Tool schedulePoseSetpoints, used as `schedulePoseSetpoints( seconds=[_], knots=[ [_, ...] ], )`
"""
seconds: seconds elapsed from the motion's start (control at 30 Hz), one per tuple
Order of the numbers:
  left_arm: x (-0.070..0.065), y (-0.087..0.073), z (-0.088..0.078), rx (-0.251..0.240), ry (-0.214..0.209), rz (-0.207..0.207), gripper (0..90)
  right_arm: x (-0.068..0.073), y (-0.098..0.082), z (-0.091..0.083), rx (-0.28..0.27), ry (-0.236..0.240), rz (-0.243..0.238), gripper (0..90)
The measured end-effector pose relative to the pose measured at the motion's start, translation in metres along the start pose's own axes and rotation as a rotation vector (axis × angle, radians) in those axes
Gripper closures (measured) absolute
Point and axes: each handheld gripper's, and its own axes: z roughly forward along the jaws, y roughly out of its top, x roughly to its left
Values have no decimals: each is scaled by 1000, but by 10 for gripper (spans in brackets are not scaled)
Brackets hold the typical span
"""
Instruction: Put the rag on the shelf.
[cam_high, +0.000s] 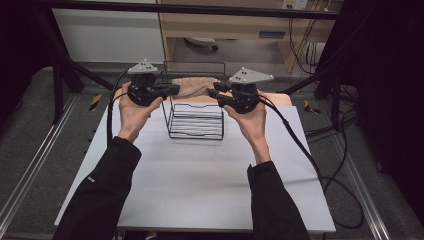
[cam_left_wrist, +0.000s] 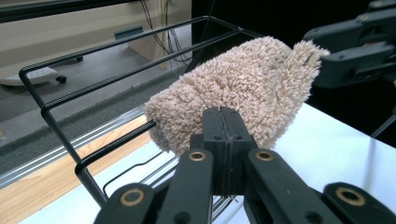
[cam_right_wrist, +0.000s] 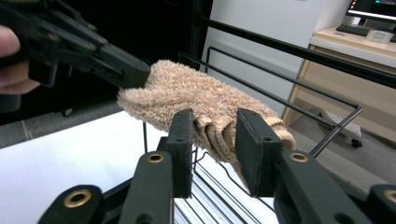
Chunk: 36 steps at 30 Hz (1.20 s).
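A beige fluffy towel (cam_high: 194, 86) (cam_left_wrist: 243, 88) (cam_right_wrist: 196, 95) lies draped over the top rail of a black wire rack (cam_high: 196, 120) (cam_left_wrist: 60, 105) (cam_right_wrist: 299, 100) at the far middle of the white table (cam_high: 200, 175). My left gripper (cam_high: 176, 89) (cam_left_wrist: 223, 114) (cam_right_wrist: 135, 74) is level at the towel's left end, its jaws shut on the edge of the towel. My right gripper (cam_high: 210, 93) (cam_right_wrist: 215, 126) (cam_left_wrist: 327, 58) is at the towel's right end. Its jaws stand apart with the folded towel end loose between them.
A wooden board (cam_high: 280, 98) lies under the table's far edge. Black cables (cam_high: 320, 165) trail off the right side of the table. Dark frame bars (cam_high: 65, 60) and a cabinet (cam_high: 225, 25) stand behind the rack.
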Motion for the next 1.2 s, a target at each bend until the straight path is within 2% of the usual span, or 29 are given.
schedulePoseSetpoints(
  seconds=[0.2,0.33,0.47,0.63,0.77,0.93,1.07,1.2],
  knots=[
    [-1,-3,1,10,13,19,899,-3,5,-4,-46,6,48,623],
    [-1,-6,1,17,23,35,899,-3,6,-2,-44,22,67,656],
    [0,-12,1,13,19,37,899,1,1,3,8,59,78,820],
    [0,-19,3,25,21,37,899,4,-8,12,86,40,83,894],
    [1,-23,7,25,22,32,898,-1,-16,15,96,10,119,898],
    [2,-24,13,20,25,24,898,-5,-23,17,87,-14,115,883],
    [0,-24,12,15,26,28,895,-5,-24,14,73,-8,113,856],
    [-1,-26,6,16,21,28,854,-5,-23,4,51,-1,117,788]
  ],
)
